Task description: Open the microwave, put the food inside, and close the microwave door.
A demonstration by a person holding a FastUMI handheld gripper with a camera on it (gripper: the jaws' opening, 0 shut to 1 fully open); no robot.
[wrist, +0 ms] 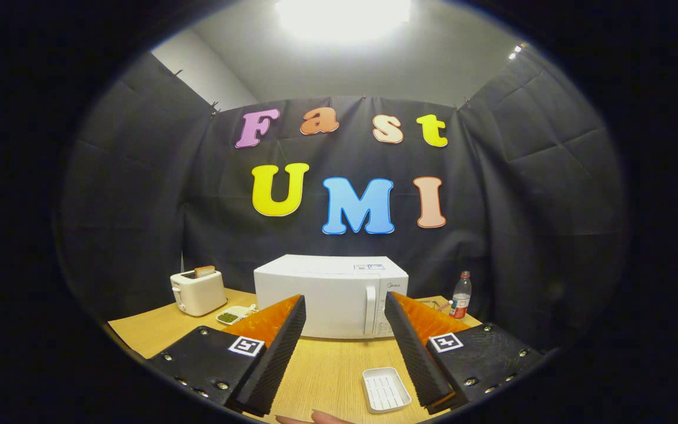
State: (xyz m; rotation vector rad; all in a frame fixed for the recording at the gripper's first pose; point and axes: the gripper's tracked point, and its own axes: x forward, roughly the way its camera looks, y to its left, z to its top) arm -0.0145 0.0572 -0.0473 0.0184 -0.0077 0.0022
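The gripper hangs above the wooden table, fingers spread wide and holding nothing. Centre frame, beyond the fingertips, the white microwave stands door shut, bare tabletop before it. A white tray lies lower centre, beside one finger. Toaster at left, bottle at right.

The counter looks like pale, matt wood grain. The microwave has a smooth white shell with a slight sheen. The spread tongs have ribbed inner faces. The tray is white plastic.
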